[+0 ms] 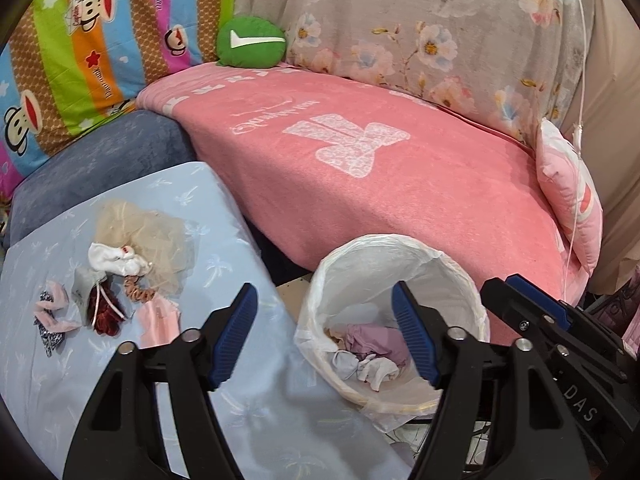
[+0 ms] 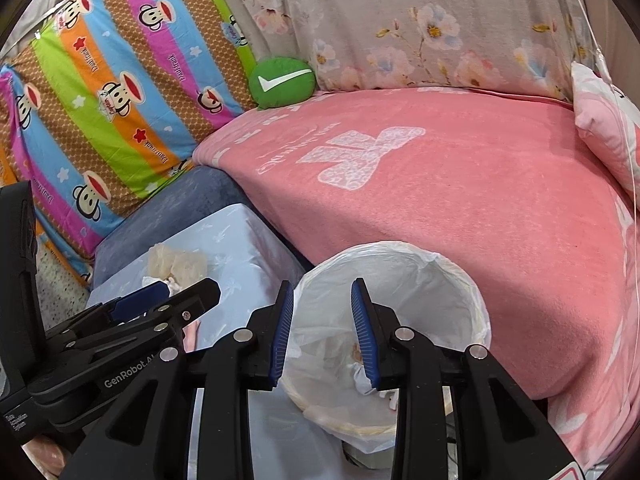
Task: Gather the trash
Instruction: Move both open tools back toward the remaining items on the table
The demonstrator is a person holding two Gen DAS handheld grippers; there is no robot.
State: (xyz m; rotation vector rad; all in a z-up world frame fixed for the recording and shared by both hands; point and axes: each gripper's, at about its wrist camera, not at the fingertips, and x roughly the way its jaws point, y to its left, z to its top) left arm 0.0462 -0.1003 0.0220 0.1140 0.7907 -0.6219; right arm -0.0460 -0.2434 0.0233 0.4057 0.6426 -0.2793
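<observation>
Left tool (image 1: pixel 324 336): spread, empty.
Right tool (image 2: pixel 322 330): partly spread, empty.
Risk: scraps (image 1: pixel 108 288) snag together; the light bin (image 1: pixel 400 320) tips if bumped.

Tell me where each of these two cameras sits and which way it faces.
Left wrist view: on the left gripper, angled down over the light blue patterned cloth with its scrap pile; the right gripper shows at the right edge.
Right wrist view: on the right gripper, angled down above the white-lined round bin; the left gripper shows at left.
Shared: the bin, pink blanket, green checkmark cushion; both grippers' jaws stand empty.
</observation>
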